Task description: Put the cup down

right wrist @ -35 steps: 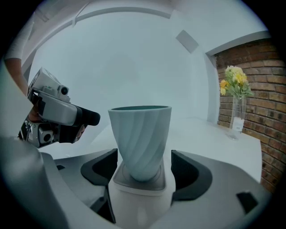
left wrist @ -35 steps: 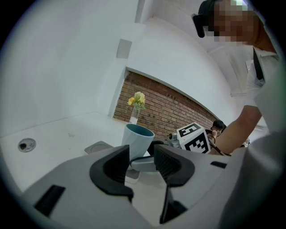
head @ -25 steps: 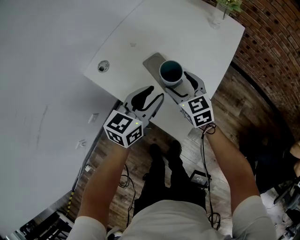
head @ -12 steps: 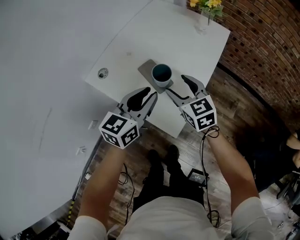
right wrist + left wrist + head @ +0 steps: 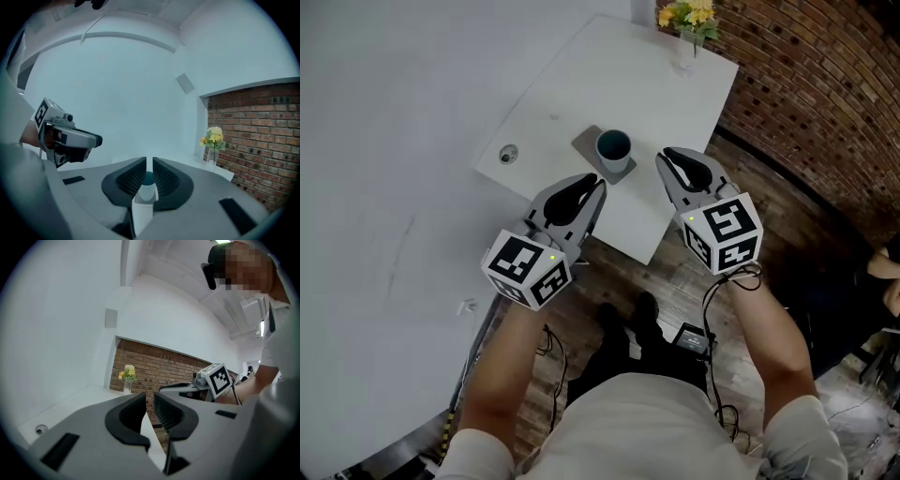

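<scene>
A white cup (image 5: 613,150) with a dark teal inside stands upright on a grey pad (image 5: 588,142) near the front edge of the white table (image 5: 609,75). Neither gripper touches it. My left gripper (image 5: 595,185) hovers just in front and to the left of it; my right gripper (image 5: 668,157) hovers to its right. The jaws of both have just been closing with nothing between them, and now only a narrow slit is left. In the right gripper view the cup (image 5: 146,187) shows far off through that slit. The left gripper view looks past the table corner, the cup hidden.
A glass vase of yellow flowers (image 5: 686,28) stands at the table's far corner, by a brick wall (image 5: 825,84). A round metal grommet (image 5: 508,154) sits left of the pad. Wooden floor (image 5: 684,272) and the person's legs lie below the table's near edge.
The right gripper has let go of the cup, which stays on the pad. Both grippers have risen and drawn back towards the person, and their jaws have closed.
</scene>
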Demonstrator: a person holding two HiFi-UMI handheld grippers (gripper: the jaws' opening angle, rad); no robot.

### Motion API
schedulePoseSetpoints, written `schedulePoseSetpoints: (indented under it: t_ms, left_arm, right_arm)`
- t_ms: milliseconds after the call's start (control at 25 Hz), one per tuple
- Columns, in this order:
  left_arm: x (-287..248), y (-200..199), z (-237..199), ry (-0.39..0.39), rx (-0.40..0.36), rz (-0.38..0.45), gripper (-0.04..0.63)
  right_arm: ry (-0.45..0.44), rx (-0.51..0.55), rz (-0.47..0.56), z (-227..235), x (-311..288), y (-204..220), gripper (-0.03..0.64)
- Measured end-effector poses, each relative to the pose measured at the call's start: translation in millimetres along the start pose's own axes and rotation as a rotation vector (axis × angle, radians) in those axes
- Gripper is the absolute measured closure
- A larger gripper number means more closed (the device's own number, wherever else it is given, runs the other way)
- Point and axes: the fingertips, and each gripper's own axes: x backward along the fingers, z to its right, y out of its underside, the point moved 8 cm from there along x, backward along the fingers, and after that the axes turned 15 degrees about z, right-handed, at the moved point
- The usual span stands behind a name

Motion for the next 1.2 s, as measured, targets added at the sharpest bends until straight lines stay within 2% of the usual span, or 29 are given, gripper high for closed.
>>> schedulePoseSetpoints:
  t_ms: [240, 600, 880, 1200]
  left_arm:
    - [28.9, -23.5, 24.0, 0.001, 0.003, 0.023, 0.545]
    - [68.0, -41.5, 51.4, 0.012, 0.022, 0.05, 0.545]
    - [83.4, -43.4, 66.3, 0.015, 0.044, 0.051, 0.545]
    - [100.1, -28.8, 87.2, 0.017, 0.059, 0.021, 0.545]
  right_arm:
    - [0.027, -0.014, 0.062, -13.5, 35.8, -39.9, 0.568]
    - [0.037, 0.0, 0.085, -38.8, 85.1, -68.3, 0.569]
    - [0.067, -0.025, 0.086, -46.9, 110.7, -76.2, 0.569]
    - [0.071, -0.063, 0.052, -56.9, 135.0, -64.5, 0.575]
